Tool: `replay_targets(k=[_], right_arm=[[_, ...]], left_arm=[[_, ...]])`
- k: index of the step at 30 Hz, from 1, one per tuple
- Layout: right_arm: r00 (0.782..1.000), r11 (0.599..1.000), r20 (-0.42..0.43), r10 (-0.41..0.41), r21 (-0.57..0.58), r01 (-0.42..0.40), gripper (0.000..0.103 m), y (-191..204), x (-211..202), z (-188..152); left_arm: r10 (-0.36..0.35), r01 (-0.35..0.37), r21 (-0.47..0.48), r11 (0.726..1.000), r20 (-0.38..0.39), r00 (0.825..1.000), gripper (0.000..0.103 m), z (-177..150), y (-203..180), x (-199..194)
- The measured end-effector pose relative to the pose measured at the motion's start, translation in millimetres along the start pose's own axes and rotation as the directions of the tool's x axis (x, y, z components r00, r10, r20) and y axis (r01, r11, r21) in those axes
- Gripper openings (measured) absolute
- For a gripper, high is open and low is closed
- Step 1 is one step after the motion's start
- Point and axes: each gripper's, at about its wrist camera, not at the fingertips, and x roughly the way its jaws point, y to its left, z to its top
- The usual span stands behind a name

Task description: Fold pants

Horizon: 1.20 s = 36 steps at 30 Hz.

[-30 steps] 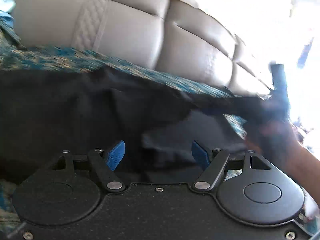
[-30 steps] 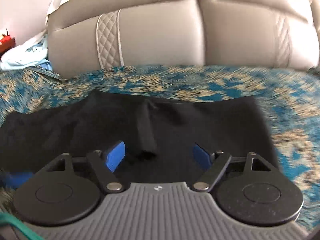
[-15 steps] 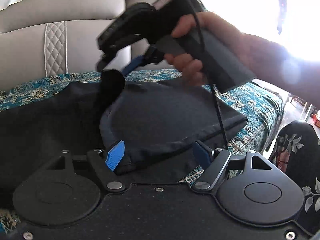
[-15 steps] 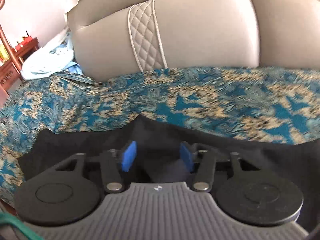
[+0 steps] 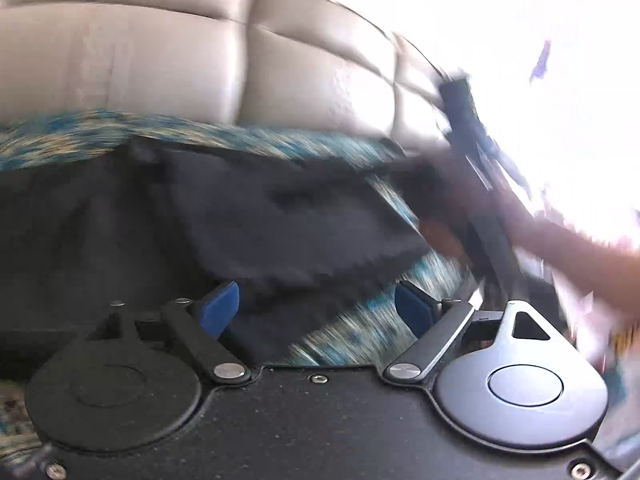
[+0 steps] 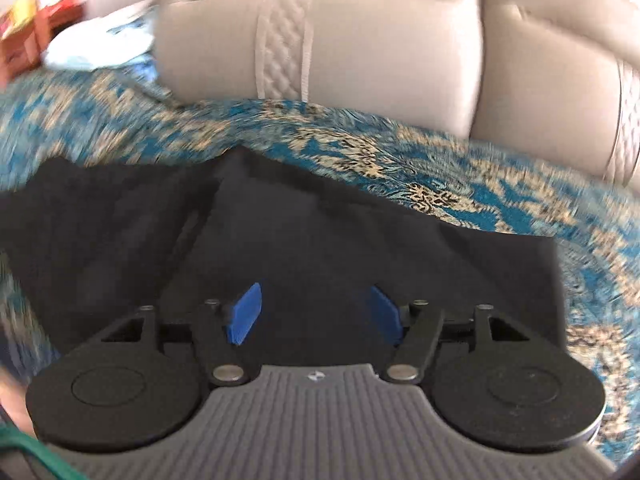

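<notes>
the pants [image 6: 304,248], black and partly folded, are spread on a bed cover [image 6: 400,152] patterned in blue and tan, with a padded beige headboard [image 6: 360,40] rising at the far side. in the right wrist view a raised crease is seen running from the far edge toward the near left, and the cloth's right edge lies close to the cover's bare part.

the right tool [image 6: 316,312] is held low over the middle of the pants; its jaws are opening, with only flat cloth seen beyond them and nothing pinched. the left tool [image 5: 316,308] is held over the near edge of the pants [image 5: 288,220], where dark cloth gives way to patterned cover; its jaws are also opening and nothing is clamped between the blue pads [image 5: 218,308]. in the left wrist view the person's hand [image 5: 452,232] on the other handle is seen at the right, badly blurred.

both views are smeared by motion, so exact contact cannot be judged. several risks are judged from here: one layer alone could be caught, so the fold would be dragged open; the cover could be pinched together with the hem, since the left tool straddles both; and the loose crease could be pressed in crooked if the next fold is laid over it unsmoothed.
</notes>
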Motion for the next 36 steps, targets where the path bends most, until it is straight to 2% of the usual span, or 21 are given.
replay_targets(k=[2,4,6,8,10,12,13,14,15,16,18,20,22,23,24,28,32,34,36], right_arm=[[0.999,0.995,0.042,0.007,-0.103,-0.002,0.075,18.4,-13.4,-25.5],[0.997,0.986,0.065,0.045,-0.163,-0.034,0.075,34.4,-20.8,-40.6],[0.991,0.977,0.09,0.099,-0.198,-0.079,0.075,50.7,-25.5,-52.9],[0.983,0.968,0.099,0.153,-0.213,-0.13,0.075,62.4,-25.2,-59.7],[0.978,0.963,0.095,0.183,-0.219,-0.159,0.075,68.7,-21.6,-62.3],[0.97,0.958,0.099,0.221,-0.209,-0.197,0.075,71.0,-19.3,-63.1],[0.968,0.957,0.104,0.229,-0.204,-0.205,0.074,71.8,-18.8,-63.0],[0.967,0.958,0.113,0.229,-0.2,-0.204,0.065,72.7,-18.5,-62.8],[0.967,0.96,0.12,0.225,-0.195,-0.199,0.046,73.4,-17.7,-62.5],[0.967,0.962,0.122,0.225,-0.189,-0.2,0.04,73.5,-16.8,-63.4],[0.961,0.961,0.138,0.239,-0.177,-0.213,0.015,72.5,-16.1,-63.7],[0.958,0.962,0.166,0.234,-0.184,-0.203,0.014,75.1,-20.8,-66.1],[0.952,0.96,0.191,0.24,-0.192,-0.204,0.012,75.9,-27.5,-70.5],[0.948,0.959,0.199,0.247,-0.188,-0.211,0.011,76.6,-31.9,-74.7],[0.946,0.958,0.203,0.253,-0.186,-0.217,0.011,76.0,-34.7,-76.4],[0.94,0.956,0.209,0.268,-0.181,-0.232,0.011,77.5,-41.9,-87.0],[0.942,0.953,0.207,0.265,-0.203,-0.224,0.012,79.6,-40.9,-95.7],[0.94,0.951,0.212,0.268,-0.217,-0.223,0.013,81.7,-41.9,-98.8],[0.935,0.944,0.216,0.282,-0.238,-0.23,0.015,82.0,-44.1,-103.2]], left_arm=[[0.018,-0.015,-0.129,0.992,0.021,1.0,0.083,10.6,27.0,-2.6],[0.042,-0.034,-0.259,0.965,0.025,0.999,0.083,25.9,52.6,5.9],[0.066,-0.059,-0.348,0.936,0.009,0.998,0.082,38.5,75.6,16.3],[0.082,-0.09,-0.409,0.908,-0.038,0.996,0.08,50.3,93.2,32.0],[0.086,-0.109,-0.438,0.892,-0.071,0.994,0.076,58.6,104.2,46.0],[0.081,-0.113,-0.472,0.874,-0.088,0.993,0.065,60.4,113.6,63.6],[0.072,-0.106,-0.49,0.865,-0.089,0.993,0.063,63.6,117.2,70.7],[0.063,-0.098,-0.508,0.856,-0.087,0.994,0.058,66.0,121.8,76.1],[0.063,-0.097,-0.521,0.848,-0.083,0.995,0.054,67.3,123.2,77.6],[0.067,-0.102,-0.531,0.841,-0.084,0.994,0.052,67.8,125.7,85.5],[0.074,-0.109,-0.547,0.83,-0.086,0.994,0.047,71.0,128.3,90.2],[0.09,-0.122,-0.559,0.82,-0.084,0.992,0.041,74.5,131.1,95.4],[0.113,-0.146,-0.564,0.813,-0.094,0.989,0.031,76.3,132.0,102.6],[0.127,-0.162,-0.563,0.81,-0.101,0.987,0.021,76.8,133.2,106.2],[0.138,-0.176,-0.562,0.808,-0.108,0.984,0.017,76.1,132.8,106.7],[0.146,-0.177,-0.572,0.801,-0.099,0.984,0.015,75.0,134.4,107.4],[0.142,-0.17,-0.589,0.79,-0.094,0.985,0.018,75.7,135.2,102.1],[0.132,-0.158,-0.598,0.786,-0.088,0.987,0.029,75.1,135.2,96.5],[0.122,-0.14,-0.603,0.786,-0.07,0.99,0.046,74.9,135.0,91.1]])
